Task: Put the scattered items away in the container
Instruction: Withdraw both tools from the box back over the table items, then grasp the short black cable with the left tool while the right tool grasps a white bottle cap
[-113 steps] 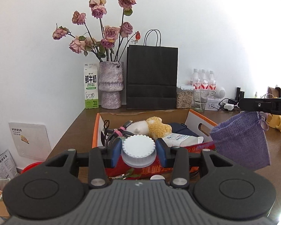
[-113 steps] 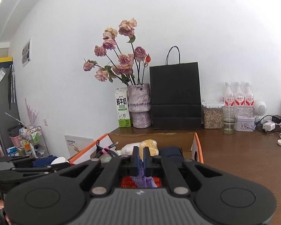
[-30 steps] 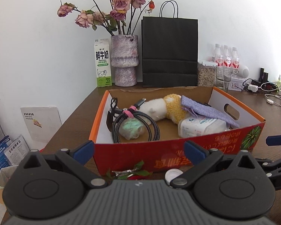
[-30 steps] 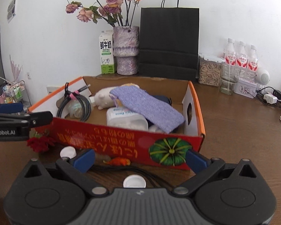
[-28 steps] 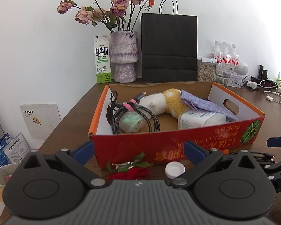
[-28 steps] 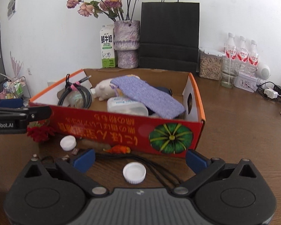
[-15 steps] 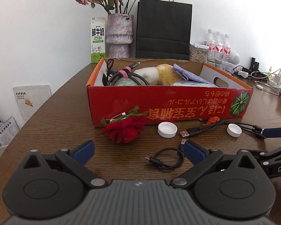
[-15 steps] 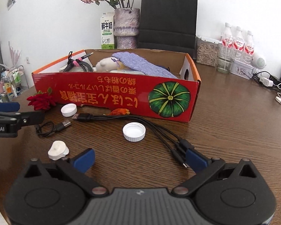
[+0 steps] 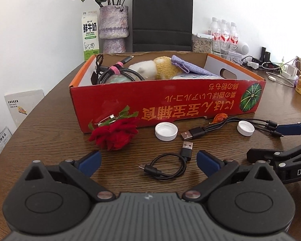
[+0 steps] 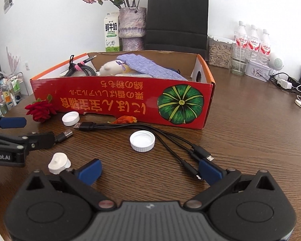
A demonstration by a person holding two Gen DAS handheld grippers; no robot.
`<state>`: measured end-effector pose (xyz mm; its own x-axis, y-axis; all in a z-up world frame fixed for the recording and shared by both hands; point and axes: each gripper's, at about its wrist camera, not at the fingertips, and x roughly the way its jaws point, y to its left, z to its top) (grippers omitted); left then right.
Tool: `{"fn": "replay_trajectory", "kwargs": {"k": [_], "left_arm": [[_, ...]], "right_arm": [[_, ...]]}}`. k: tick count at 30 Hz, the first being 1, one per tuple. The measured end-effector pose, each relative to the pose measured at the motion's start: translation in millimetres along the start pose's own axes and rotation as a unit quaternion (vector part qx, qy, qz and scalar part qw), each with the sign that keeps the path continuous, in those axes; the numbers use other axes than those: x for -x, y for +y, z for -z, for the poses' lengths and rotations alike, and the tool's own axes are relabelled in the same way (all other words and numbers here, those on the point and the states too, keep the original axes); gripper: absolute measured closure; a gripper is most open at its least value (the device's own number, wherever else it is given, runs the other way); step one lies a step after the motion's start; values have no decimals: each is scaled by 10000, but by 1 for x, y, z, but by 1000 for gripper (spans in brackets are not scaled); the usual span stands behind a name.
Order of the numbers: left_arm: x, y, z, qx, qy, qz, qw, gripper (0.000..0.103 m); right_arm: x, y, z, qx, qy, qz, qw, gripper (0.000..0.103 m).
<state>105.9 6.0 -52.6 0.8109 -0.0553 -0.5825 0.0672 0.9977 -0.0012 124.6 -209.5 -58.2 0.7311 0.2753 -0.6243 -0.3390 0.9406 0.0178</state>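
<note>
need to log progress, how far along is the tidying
Done: the purple pouch, plush toy and braided cable lie in the red box. In hand: nothing. Left on the table: red flower, two white caps, short cable, multi-head cable.

Left gripper (image 9: 148, 161) is hovering low over the table, jaws spread wide, blue pads (image 9: 89, 162) well apart, nothing between them. It is pointing forward, roughly level. Right gripper (image 10: 149, 171) is doing the same: jaws spread wide, blue pads (image 10: 209, 171) far apart, empty, hanging low and level. In the left wrist view the right gripper is showing at the right edge, one blue finger sticking out leftward. In the right wrist view the left gripper is showing at the left edge, blue finger pointing rightward. Both sitting side by side, close but not touching.
</note>
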Motion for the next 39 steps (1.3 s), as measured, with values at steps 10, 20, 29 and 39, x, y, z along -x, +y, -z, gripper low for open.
{"fn": "replay_trajectory", "kwargs": {"k": [10, 20, 29, 39], "left_arm": [[6, -11, 7, -217, -172, 86, 9996, 61], [18, -4, 11, -14, -315, 51, 9995, 64], [34, 11, 9, 166, -459, 27, 9988, 88], [43, 24, 22, 400, -312, 134, 9986, 58]], "right_arm": [[0, 0, 0, 0, 0, 1, 10000, 0], [7, 5, 2, 48, -168, 110, 9998, 0], [27, 49, 1, 397, -466, -614, 9962, 2], [13, 78, 4, 566, -220, -780, 9951, 40]]}}
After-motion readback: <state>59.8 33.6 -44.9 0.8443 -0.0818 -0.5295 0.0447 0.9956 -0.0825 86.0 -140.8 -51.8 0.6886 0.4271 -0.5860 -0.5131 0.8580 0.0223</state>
